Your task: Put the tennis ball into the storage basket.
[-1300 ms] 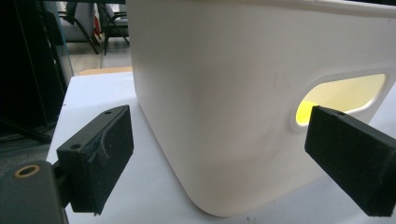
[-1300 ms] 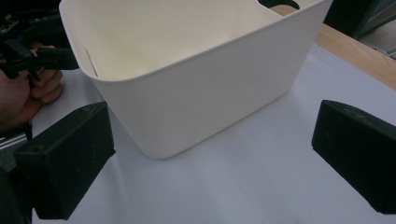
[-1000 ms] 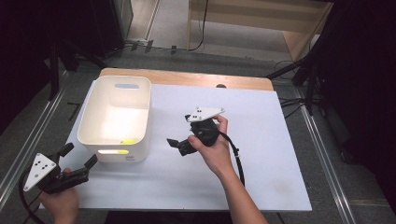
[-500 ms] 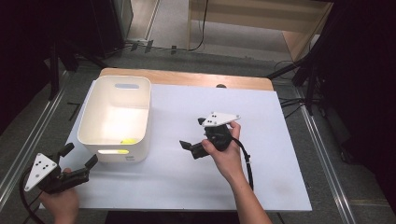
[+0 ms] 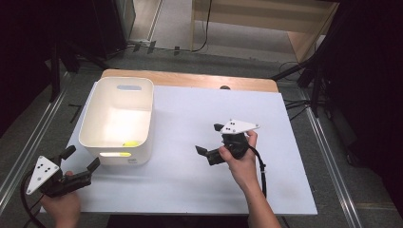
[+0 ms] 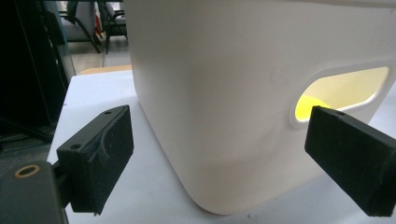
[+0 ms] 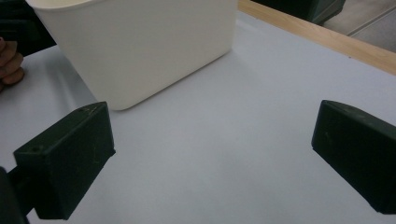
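A white plastic bin [image 5: 119,118] stands at the left of the white tabletop [image 5: 180,185]. Something yellow [image 5: 129,143] lies on its floor near the front wall. My left gripper [image 5: 81,159] is open at the table's front left corner, just short of the bin's near corner. In the left gripper view the bin wall [image 6: 224,70] is close ahead of the open left gripper [image 6: 219,126], and the yellow thing [image 6: 310,103] shows through the handle slot. My right gripper [image 5: 209,139] is open over the middle of the table, pointing left toward the bin [image 7: 140,42]. Nothing is between the right gripper's [image 7: 215,126] jaws.
A wooden strip [image 5: 190,80] runs along the table's far edge. Metal rails [image 5: 328,156] flank both sides, with cables and dark stands on the floor beyond. The hand [image 7: 9,65] holding the left gripper shows at the left edge of the right gripper view.
My right gripper has drawn back to the right and a little toward the person, away from the bin. The left gripper has stayed put.
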`<state>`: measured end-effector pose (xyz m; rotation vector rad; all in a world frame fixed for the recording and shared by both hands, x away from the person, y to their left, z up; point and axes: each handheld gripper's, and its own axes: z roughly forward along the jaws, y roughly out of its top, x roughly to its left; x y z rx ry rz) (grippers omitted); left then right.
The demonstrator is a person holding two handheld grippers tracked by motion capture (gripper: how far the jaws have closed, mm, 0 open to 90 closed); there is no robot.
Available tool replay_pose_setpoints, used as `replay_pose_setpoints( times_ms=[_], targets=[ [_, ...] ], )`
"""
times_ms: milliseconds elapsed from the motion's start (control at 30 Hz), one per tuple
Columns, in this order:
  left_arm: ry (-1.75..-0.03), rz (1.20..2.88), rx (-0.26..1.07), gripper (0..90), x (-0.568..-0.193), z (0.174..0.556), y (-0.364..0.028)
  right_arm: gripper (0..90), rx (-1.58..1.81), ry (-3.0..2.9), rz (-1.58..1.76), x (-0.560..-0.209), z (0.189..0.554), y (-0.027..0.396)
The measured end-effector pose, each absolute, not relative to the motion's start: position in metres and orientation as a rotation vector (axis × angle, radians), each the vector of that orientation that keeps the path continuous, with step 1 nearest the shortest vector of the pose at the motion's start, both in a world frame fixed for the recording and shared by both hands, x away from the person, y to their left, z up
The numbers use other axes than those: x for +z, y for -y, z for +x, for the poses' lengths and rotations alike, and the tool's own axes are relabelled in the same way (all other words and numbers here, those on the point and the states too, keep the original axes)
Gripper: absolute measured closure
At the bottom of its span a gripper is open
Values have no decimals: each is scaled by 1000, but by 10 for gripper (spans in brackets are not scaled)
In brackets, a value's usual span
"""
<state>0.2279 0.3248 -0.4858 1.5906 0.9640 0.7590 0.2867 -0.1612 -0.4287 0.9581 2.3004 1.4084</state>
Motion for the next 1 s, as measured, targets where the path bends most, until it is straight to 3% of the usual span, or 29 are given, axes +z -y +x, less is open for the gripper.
replay_pose_setpoints(
  times_ms=[1000],
  targets=[
    [-958, 1616, 772, 79, -486, 228, -323, 0, 1415, -2198, 1070, -449, 263, 233]
  ],
)
